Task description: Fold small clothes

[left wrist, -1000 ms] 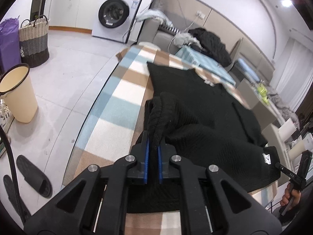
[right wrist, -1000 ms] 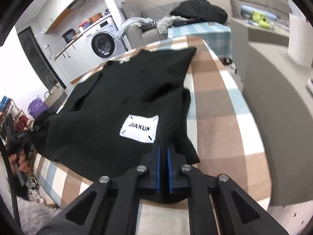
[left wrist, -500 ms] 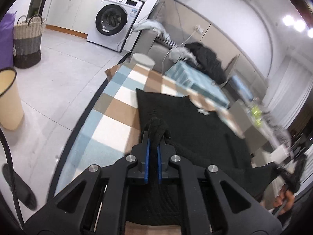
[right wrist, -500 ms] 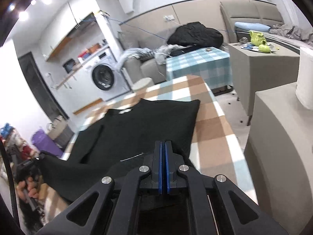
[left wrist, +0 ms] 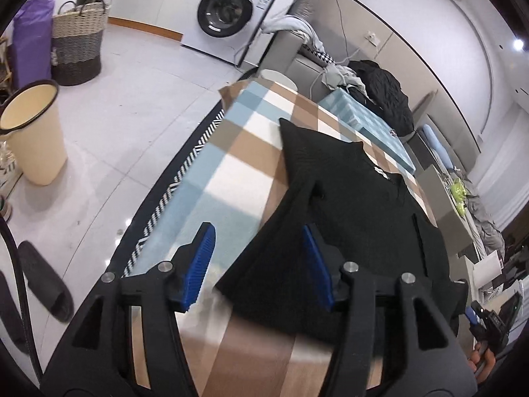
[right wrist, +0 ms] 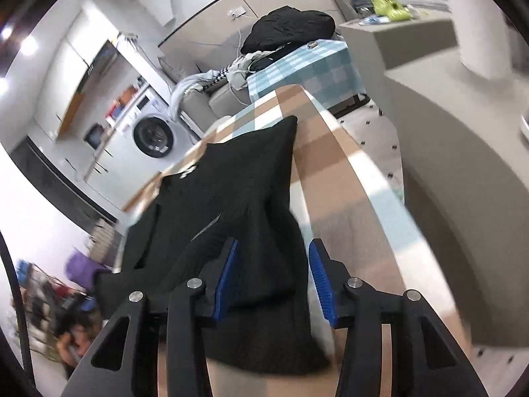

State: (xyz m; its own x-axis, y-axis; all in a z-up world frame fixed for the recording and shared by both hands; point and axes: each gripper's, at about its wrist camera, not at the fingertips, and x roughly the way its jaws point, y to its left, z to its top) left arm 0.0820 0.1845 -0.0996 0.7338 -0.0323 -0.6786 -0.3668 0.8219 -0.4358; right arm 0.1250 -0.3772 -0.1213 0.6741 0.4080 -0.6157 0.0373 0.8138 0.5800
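Observation:
A black knit sweater (left wrist: 357, 205) lies folded on the table under a brown, white and blue checked cloth (left wrist: 238, 165). My left gripper (left wrist: 261, 261) hovers over the sweater's near left corner. Its jaws are opening, and the fabric edge lies loose between the blue pads (left wrist: 205, 258) without being pressed. In the right wrist view the same sweater (right wrist: 238, 192) spreads ahead. My right gripper (right wrist: 273, 281) is over its near right corner, jaws opening, with cloth lying slack between the pads (right wrist: 322, 284). The view is blurred.
On the floor to the left are a cream bin (left wrist: 33, 132), a woven basket (left wrist: 77, 39), a dark slipper (left wrist: 43, 281) and a washing machine (left wrist: 228, 10). Beyond the table are a blue checked stool (right wrist: 304, 66) and a sofa with black clothes (right wrist: 287, 26). A grey cabinet (right wrist: 463, 115) stands to the right.
Both grippers were shut on the sweater's edge and carried it forward over the garment. Both have now opened and let the cloth drop onto the table.

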